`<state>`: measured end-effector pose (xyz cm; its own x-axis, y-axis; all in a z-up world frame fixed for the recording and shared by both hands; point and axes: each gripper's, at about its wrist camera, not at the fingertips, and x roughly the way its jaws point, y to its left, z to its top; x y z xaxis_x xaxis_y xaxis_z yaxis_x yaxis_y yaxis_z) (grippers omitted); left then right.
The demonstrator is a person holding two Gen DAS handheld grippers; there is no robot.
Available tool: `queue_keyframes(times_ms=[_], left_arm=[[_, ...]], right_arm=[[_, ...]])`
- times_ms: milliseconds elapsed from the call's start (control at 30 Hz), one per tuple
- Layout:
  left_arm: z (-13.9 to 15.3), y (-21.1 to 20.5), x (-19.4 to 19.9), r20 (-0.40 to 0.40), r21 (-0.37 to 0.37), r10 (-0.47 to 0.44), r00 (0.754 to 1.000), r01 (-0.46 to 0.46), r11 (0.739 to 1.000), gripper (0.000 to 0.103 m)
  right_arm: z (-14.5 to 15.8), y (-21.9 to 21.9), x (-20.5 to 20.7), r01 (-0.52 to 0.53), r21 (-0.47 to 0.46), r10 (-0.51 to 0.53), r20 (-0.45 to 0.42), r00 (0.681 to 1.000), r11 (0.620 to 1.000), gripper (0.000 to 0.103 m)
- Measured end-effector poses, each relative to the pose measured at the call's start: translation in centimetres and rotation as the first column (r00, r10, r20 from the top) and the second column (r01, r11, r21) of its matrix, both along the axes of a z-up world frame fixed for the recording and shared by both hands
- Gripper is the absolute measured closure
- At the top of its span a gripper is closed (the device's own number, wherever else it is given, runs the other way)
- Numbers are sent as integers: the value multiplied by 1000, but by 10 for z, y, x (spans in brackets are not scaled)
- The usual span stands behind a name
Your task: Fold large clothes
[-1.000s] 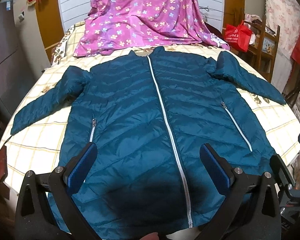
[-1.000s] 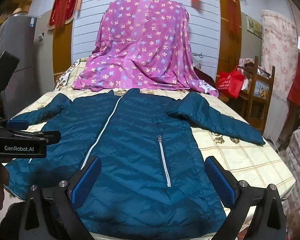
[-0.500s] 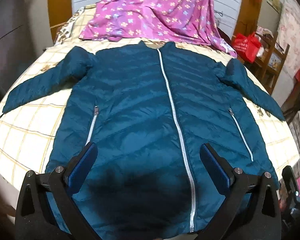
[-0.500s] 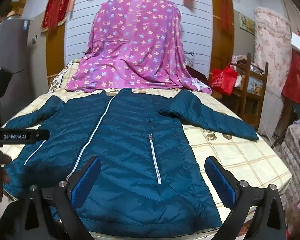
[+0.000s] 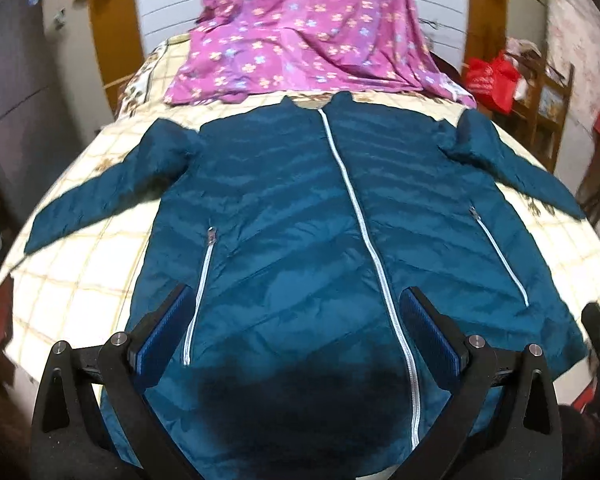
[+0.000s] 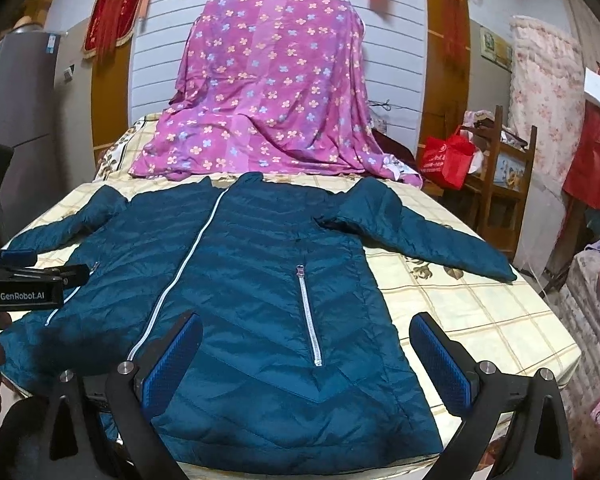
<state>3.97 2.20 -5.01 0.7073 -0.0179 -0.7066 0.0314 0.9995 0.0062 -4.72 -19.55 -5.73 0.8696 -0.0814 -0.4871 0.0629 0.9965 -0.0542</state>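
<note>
A teal quilted jacket point(image 5: 292, 220) with a white centre zipper lies flat, front up, on a bed, sleeves spread to both sides; it also shows in the right wrist view point(image 6: 252, 264). My left gripper point(image 5: 296, 332) is open and empty, hovering above the jacket's lower hem left of the zipper. My right gripper point(image 6: 306, 360) is open and empty above the hem on the jacket's right half, near the pocket zipper point(image 6: 310, 316). The left gripper's body point(image 6: 24, 284) shows at the left edge of the right wrist view.
The bed has a cream checked sheet point(image 6: 480, 312). A purple flowered cloth point(image 6: 268, 92) drapes the headboard behind the collar. A red bag point(image 6: 446, 158) and a wooden chair point(image 6: 504, 184) stand to the right of the bed.
Both grippers have drifted slightly while staying open; the left one moved leftward and tilted up, so the jacket sits more to the right. The jacket has not moved.
</note>
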Motion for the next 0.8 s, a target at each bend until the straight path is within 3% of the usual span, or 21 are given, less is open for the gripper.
queue_keyframes(times_ms=[167,333,633,800], left_arm=[[4,8,4,2,-18,13,1000,-13,1000,0],[8,15,8,28,-7,28,999,-28,1000,0],[7,37,51,-11,-9,70,997,-70,998,0],[8,54,74,-9,-6,122,992,-122,992,0]], right_arm=[[-3,3,5,-30,8,30,-27,999,1000,0],[-6,8,26,-43,7,44,-106,993,999,0],[28,21,79,-54,5,54,-31,998,999,0],[26,28,116,-42,-23,42,3,999,999,0]])
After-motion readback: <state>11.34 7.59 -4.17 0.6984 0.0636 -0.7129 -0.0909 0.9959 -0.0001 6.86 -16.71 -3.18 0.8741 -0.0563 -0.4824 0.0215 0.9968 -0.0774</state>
